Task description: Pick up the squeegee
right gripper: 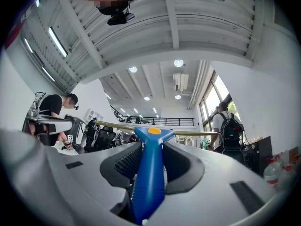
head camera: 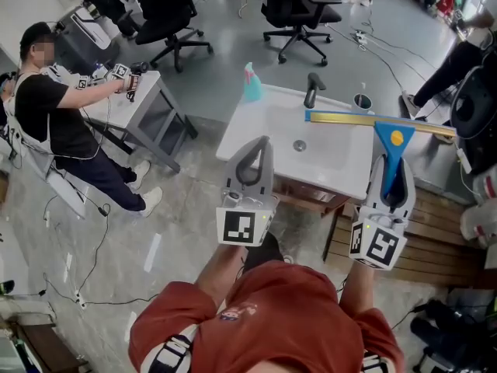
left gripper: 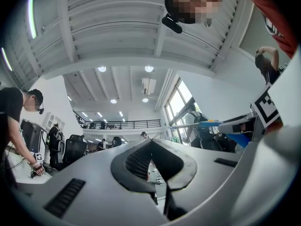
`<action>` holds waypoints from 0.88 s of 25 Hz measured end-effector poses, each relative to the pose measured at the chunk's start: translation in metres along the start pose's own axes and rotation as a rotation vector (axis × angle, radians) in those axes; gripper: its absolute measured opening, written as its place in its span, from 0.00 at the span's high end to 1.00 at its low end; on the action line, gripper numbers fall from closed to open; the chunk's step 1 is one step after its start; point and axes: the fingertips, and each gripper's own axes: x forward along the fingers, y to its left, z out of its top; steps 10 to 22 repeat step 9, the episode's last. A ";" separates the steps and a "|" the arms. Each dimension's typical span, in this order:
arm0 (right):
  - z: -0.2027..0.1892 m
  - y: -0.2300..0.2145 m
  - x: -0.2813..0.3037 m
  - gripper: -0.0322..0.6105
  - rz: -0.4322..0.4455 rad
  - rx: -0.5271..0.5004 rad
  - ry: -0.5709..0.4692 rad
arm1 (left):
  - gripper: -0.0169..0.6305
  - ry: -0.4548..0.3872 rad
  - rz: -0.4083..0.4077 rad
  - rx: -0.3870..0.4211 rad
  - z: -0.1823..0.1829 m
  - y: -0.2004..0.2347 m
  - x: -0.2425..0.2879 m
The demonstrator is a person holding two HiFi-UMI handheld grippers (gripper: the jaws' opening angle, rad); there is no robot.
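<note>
While the right hand-held gripper (head camera: 392,162) squeezes the blue squeegee (head camera: 394,140) by its handle, the long blade floats free over the white sink (head camera: 256,116); the left hand-held gripper (head camera: 259,144) is closed, empty.

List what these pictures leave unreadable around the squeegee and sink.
Squeegee handle's lower end: right gripper view, sunk between the jaws; head view, under the right gripper.
Blade rubber edge: too thin in every view.
Spray bottle label: head view, too small.
Cup contents, behind the sink: head view, too small.
Sink: outside both gripper views, which tilt up toward the ceiling.
</note>
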 end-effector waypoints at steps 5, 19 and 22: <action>-0.005 -0.007 -0.004 0.73 -0.017 0.001 0.005 | 0.95 0.002 -0.010 0.004 -0.002 -0.007 0.001; -0.001 -0.003 -0.006 0.73 -0.008 0.006 0.004 | 0.95 0.012 -0.012 -0.003 -0.002 -0.005 -0.004; -0.001 -0.003 -0.006 0.73 -0.008 0.006 0.004 | 0.95 0.012 -0.012 -0.003 -0.002 -0.005 -0.004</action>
